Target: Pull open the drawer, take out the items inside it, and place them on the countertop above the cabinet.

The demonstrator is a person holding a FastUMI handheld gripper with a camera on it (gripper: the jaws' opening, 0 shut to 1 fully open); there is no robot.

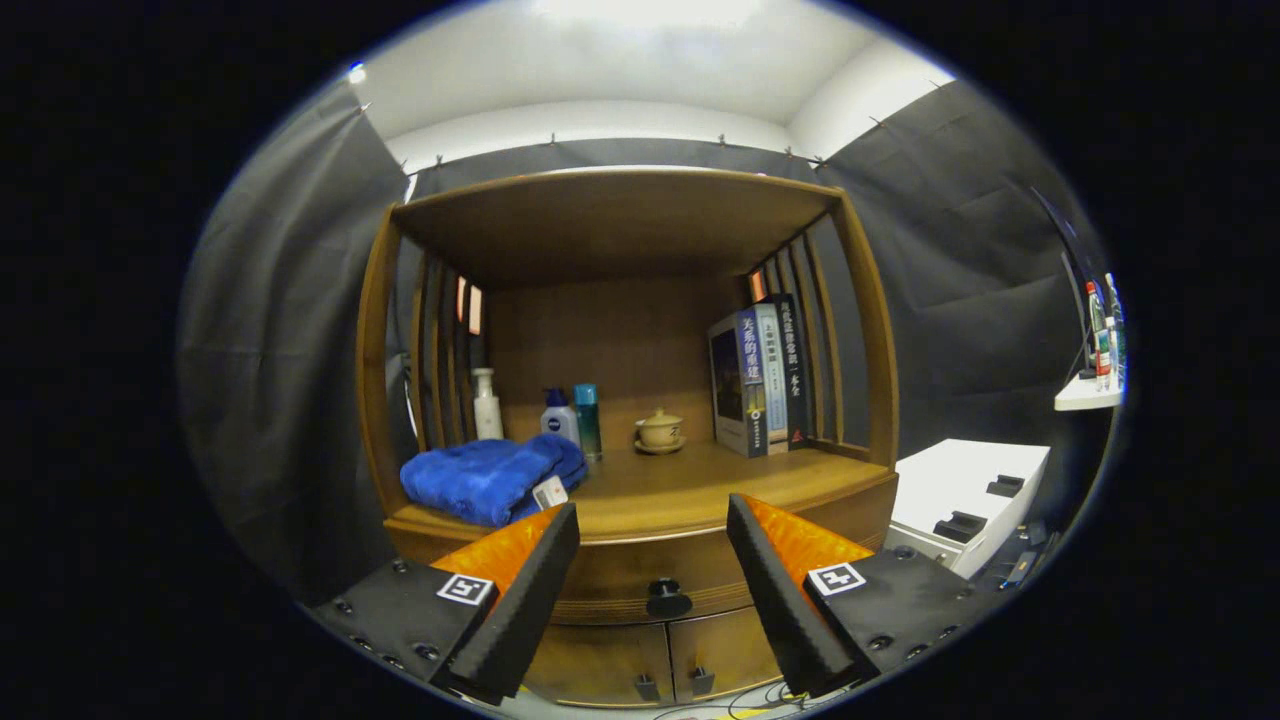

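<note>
The drawer (650,585) sits closed under the counter's (700,495) front edge, its dark round knob (668,598) between the fingers; the gripper (652,560) hangs spread wide, holding nothing; a blue towel (490,478) lies at the counter's left front corner; bottles (560,415), a lidded cup (660,430) and books (760,380) stand along its back.

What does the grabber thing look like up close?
The gripper has two wedge-shaped fingers with ribbed inner pads. Behind each sits a glossy orange shell and a black plate with round screws. Each plate carries a small white square sticker with a black pattern. The fingers stand apart, open, just ahead of the drawer knob.
</note>
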